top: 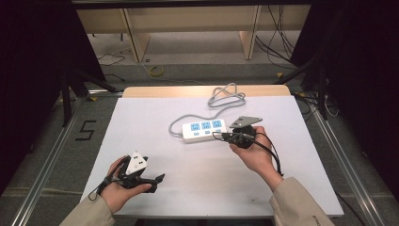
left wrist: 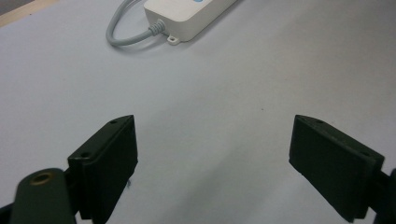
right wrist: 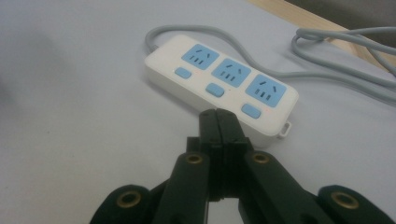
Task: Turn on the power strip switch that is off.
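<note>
A white power strip (top: 204,130) with three blue sockets and three blue switch buttons lies mid-table; its grey cable (top: 226,98) coils toward the far edge. In the right gripper view the strip (right wrist: 219,86) lies just beyond my right gripper (right wrist: 218,114), whose jaws are pressed together with nothing between them, tips close over the strip's near edge by the right-hand button (right wrist: 251,111). From above, the right gripper (top: 217,135) points left at the strip's right end. My left gripper (top: 157,179) rests near the front left of the table, jaws wide apart (left wrist: 215,140), holding nothing.
The white table sheet (top: 197,174) has bare room in front of the strip. A wooden table edge (top: 207,90) runs along the back. Metal rails (top: 343,165) flank the table, and loose cables (top: 277,47) lie on the floor beyond.
</note>
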A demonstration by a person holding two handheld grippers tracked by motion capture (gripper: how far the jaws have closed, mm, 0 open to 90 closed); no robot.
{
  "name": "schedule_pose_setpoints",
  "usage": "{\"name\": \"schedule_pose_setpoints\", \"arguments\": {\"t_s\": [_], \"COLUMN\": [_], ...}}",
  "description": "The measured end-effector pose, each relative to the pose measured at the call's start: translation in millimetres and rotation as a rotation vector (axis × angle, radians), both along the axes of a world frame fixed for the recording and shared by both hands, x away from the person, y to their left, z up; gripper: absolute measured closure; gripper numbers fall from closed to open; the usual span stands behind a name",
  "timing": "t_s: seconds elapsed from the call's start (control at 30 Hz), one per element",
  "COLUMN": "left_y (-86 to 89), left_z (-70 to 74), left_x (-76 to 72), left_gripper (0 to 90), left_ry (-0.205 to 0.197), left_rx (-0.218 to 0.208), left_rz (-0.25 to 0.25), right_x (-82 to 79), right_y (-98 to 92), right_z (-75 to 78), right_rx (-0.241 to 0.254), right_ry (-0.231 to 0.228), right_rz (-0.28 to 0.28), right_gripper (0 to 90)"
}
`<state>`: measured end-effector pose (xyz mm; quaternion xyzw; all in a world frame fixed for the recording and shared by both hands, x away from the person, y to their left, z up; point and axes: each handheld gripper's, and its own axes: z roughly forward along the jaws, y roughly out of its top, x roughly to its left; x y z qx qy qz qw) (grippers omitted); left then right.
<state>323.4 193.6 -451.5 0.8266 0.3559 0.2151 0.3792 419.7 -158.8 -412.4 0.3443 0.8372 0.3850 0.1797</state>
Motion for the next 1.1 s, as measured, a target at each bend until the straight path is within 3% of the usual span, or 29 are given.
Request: {"name": "schedule_pose_setpoints", "arguments": {"t_s": [1.1], "left_y": [-0.6], "left_z": [-0.4], "left_x": [0.5], "left_gripper": [14.9], "left_ry": [0.005], "left_rx": [-0.005], "left_rz": [-0.003], "right_x": [18.1], "right_y": [12.9], "right_z": [-3.7], "right_rx": [-0.021], "right_ry": [0.0], "right_rz": [-0.006], "right_gripper": [90.0]}}
